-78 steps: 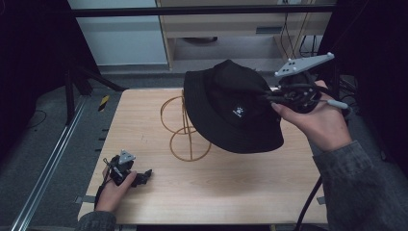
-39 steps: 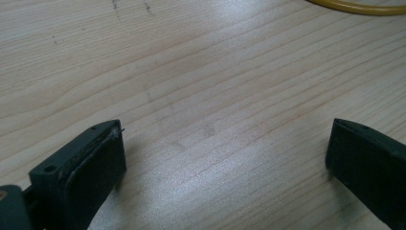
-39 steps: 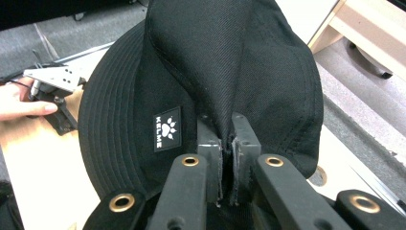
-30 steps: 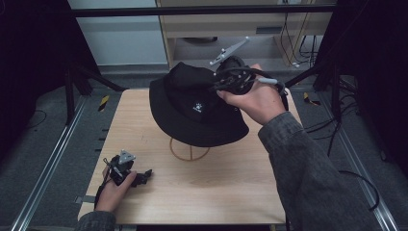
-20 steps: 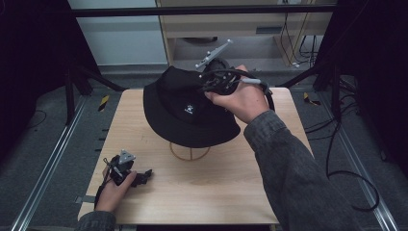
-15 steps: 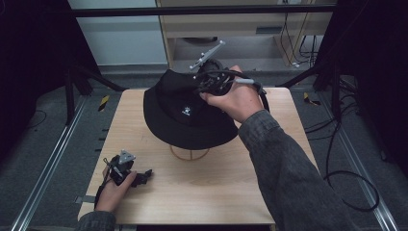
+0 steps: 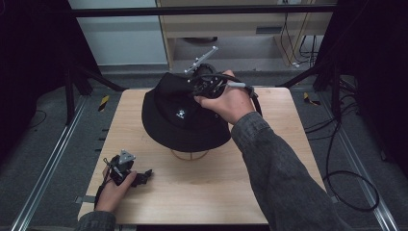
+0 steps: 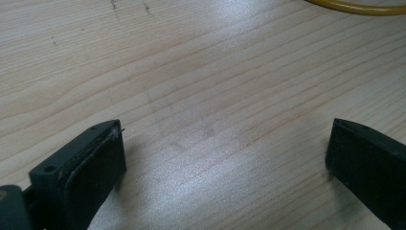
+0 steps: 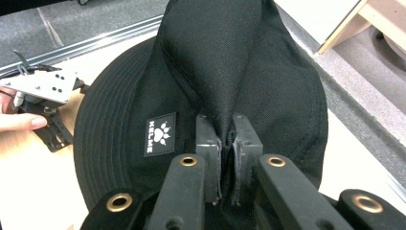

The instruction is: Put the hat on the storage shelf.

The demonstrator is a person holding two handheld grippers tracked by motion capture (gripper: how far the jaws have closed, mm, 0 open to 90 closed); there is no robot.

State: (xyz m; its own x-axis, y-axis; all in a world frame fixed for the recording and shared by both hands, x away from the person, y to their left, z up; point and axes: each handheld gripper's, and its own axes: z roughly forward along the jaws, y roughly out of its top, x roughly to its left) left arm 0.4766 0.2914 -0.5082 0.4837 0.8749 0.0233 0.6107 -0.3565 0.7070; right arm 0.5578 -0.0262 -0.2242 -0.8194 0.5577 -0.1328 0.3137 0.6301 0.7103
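**Two tongs at the wooden table, one pinching the hat**

Two tongs are in my hands. From the high view, my right gripper [image 7: 208,85] sits on the crown of the black fabric bucket hat [image 7: 180,118], which covers the top of the golden wire hat stand [image 7: 190,155]; only the stand's ring base peeks out beneath the brim. The hat is over the far middle of the pale wooden table [image 7: 202,192]. My left gripper [image 7: 137,175] rests on the table at the near left corner, well apart from the hat.

In the left gripper view, my left tongs stand wide apart with nothing between them, just bare table grain [image 8: 215,120]. A curved piece of the golden stand [image 8: 354,6] shows at the far edge.

In the right gripper view, my right tongs [image 9: 225,139] are squeezed together on a raised fold of the hat's crown [image 9: 215,62], the cloth pinched tight between the pads. A small white paw-print label [image 9: 160,134] sits on the hat just beside the grip. Beyond the brim lies my other hand with its gripper [image 9: 45,112].
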